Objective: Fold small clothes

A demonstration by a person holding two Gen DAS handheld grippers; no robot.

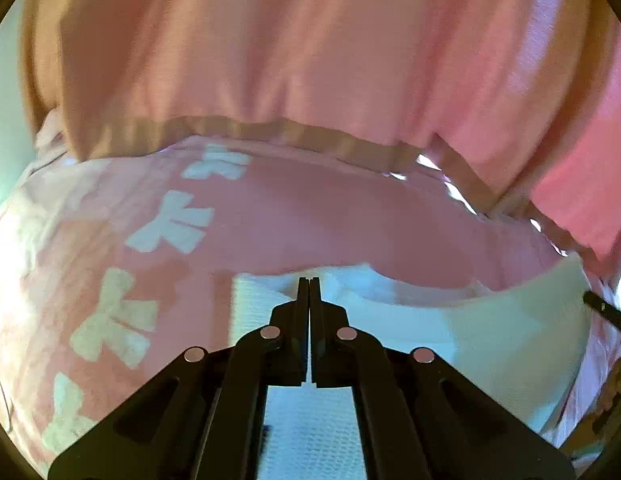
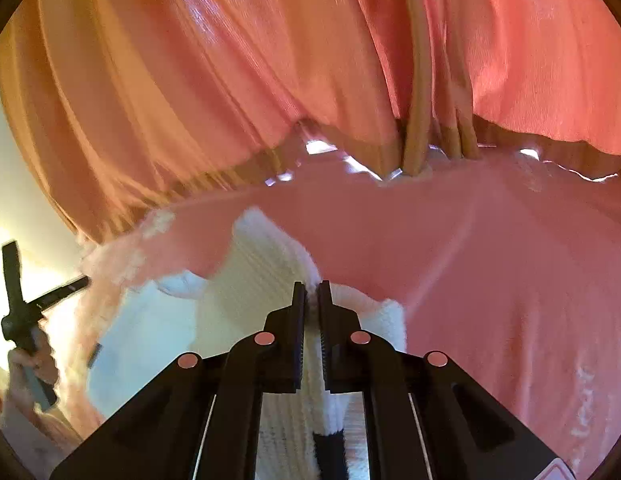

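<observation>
A small white knitted garment (image 1: pixel 490 332) lies on a pink sheet (image 1: pixel 330 216). My left gripper (image 1: pixel 309 280) is shut at the garment's near left edge, and the knit runs under and between its fingers. In the right wrist view the same garment (image 2: pixel 266 264) rises in a fold into my right gripper (image 2: pixel 311 286), which is shut on that thick white fold. A strip of the knit hangs down between the right fingers. The left gripper's black handle (image 2: pixel 14 300) shows at the far left, held by a person's hand (image 2: pixel 30 364).
The pink sheet carries a row of white bow shapes (image 1: pixel 170 224) on the left. Behind it hangs a pink ribbed cloth (image 2: pixel 230 80) with a tan hem (image 1: pixel 270 128) and folds reaching the sheet. A dark part of the right gripper (image 1: pixel 602 308) shows at the right edge.
</observation>
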